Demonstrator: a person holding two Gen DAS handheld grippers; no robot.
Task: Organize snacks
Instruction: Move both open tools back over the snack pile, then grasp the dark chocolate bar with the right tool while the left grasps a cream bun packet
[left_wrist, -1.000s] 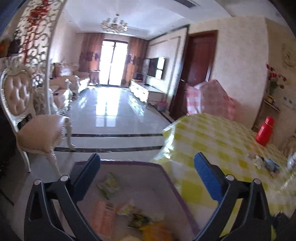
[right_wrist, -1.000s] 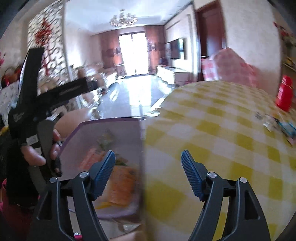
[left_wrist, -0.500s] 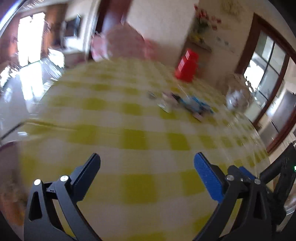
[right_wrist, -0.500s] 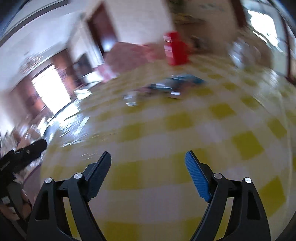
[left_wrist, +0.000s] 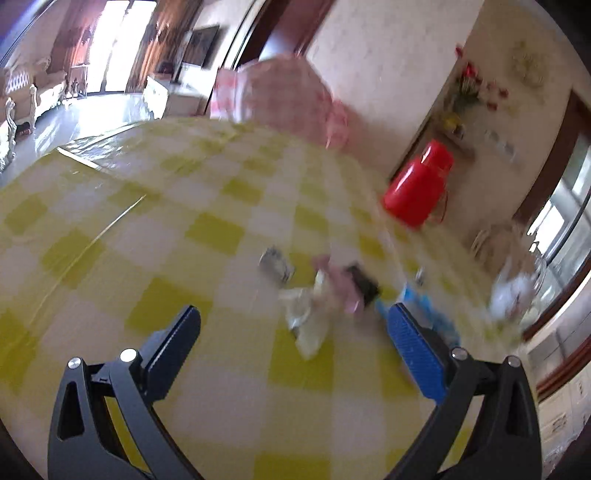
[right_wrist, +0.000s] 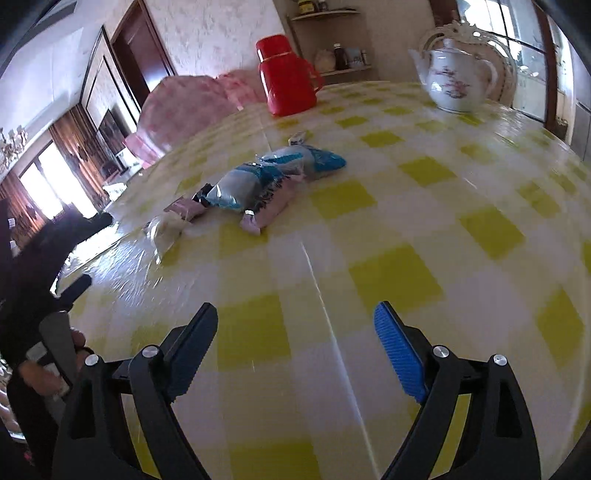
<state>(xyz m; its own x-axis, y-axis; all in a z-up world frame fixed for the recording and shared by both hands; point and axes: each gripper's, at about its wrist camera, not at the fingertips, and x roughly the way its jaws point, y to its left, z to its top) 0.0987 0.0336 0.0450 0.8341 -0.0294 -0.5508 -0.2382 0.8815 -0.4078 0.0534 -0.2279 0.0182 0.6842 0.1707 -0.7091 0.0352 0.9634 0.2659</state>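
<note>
Several snack packets lie in a loose pile on the yellow-checked tablecloth (right_wrist: 388, 273). In the right wrist view I see a blue and clear packet (right_wrist: 273, 173), a pink packet (right_wrist: 262, 218) under it and a pale crumpled wrapper (right_wrist: 166, 227). The left wrist view is blurred and shows the pale wrapper (left_wrist: 308, 317), a pink packet (left_wrist: 343, 284) and a small silver packet (left_wrist: 275, 262). My left gripper (left_wrist: 295, 325) is open and empty just short of the pile. My right gripper (right_wrist: 295, 321) is open and empty, farther back from the pile.
A red thermos (right_wrist: 288, 77) stands at the far side of the table, also in the left wrist view (left_wrist: 417, 188). A white floral teapot (right_wrist: 458, 81) stands at the far right. A pink mesh cover (right_wrist: 184, 107) sits at the back. The left hand-held gripper (right_wrist: 40, 266) shows at the left edge.
Both grippers have swung away from the purple-rimmed bin of snacks at the table's edge and moved over the table toward the packet pile. Both stay open and empty.
</note>
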